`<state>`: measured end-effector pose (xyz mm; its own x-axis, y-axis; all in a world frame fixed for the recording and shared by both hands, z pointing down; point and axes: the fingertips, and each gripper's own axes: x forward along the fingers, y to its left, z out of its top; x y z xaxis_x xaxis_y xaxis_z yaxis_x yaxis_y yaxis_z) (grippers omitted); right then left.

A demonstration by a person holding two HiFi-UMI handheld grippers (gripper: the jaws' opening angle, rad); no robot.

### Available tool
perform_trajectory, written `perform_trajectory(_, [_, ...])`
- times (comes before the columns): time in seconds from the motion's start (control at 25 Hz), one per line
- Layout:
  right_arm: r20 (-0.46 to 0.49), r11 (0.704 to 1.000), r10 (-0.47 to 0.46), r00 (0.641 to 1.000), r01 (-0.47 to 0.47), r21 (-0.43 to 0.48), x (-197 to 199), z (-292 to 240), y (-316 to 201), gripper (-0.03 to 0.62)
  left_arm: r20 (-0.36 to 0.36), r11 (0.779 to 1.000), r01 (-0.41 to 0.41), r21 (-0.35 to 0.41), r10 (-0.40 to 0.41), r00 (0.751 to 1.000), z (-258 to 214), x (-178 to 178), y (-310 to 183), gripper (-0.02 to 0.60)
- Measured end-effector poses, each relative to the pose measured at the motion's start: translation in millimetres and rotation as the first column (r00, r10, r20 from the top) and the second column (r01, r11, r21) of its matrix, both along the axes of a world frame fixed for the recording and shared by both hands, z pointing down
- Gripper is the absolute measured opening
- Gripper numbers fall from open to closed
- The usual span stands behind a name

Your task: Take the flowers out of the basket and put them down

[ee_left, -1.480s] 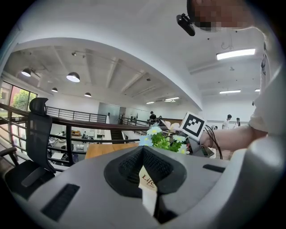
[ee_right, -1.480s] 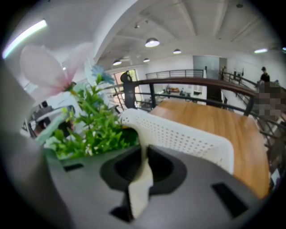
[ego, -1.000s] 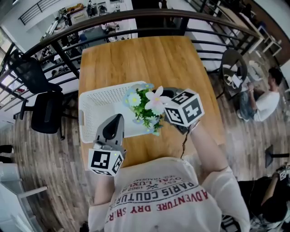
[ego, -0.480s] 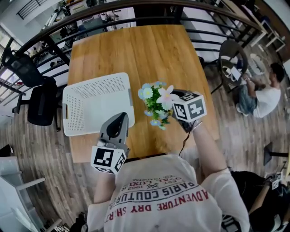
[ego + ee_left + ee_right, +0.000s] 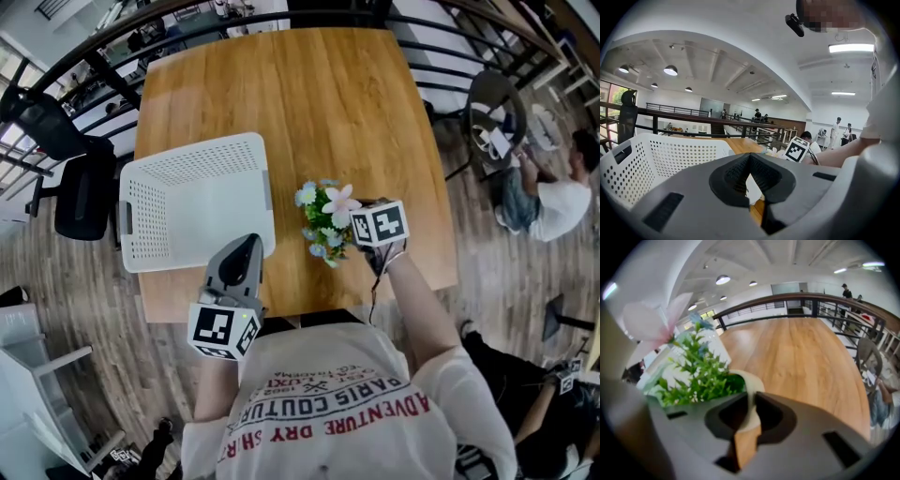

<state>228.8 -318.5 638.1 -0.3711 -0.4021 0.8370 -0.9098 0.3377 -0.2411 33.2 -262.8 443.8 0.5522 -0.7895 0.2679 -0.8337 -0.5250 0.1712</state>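
The white basket [image 5: 197, 161] stands empty at the left of the wooden surface [image 5: 319, 103]; at its near edge hovers the left gripper [image 5: 749, 161], fingers pressed together on nothing; to the right, clear of the basket, the flowers [image 5: 325, 217] stand upright low over the surface; the right gripper [image 5: 752, 414] holds them from the right, fingers pinching the pot's cream rim though they have just been easing apart; bare wood lies directly beneath, so the set-down looks to be the right hand's job.

Even light is being cast by ceiling lamps [image 5: 671, 70], while edges are being bowed and near flowers [image 5: 689, 373] blurred.
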Motion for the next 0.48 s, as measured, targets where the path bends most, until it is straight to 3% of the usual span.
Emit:
perform_trajectory(0.36, [0.009, 0.997, 0.062, 0.998, -0.061, -0.039, 9.3, 21.5, -1.6, 0.078, 0.009, 1.000, 0.017, -0.010, -0.017, 1.000, 3.1, -4.7, -2.4, 0.025])
perform_trajectory(0.48, [-0.041, 0.997, 0.075, 0.996, -0.075, -0.006, 15.0, 19.1, -3.5, 0.083, 0.007, 1.000, 0.011, -0.006, -0.011, 1.000, 1.3, -6.7, -4.2, 0.025])
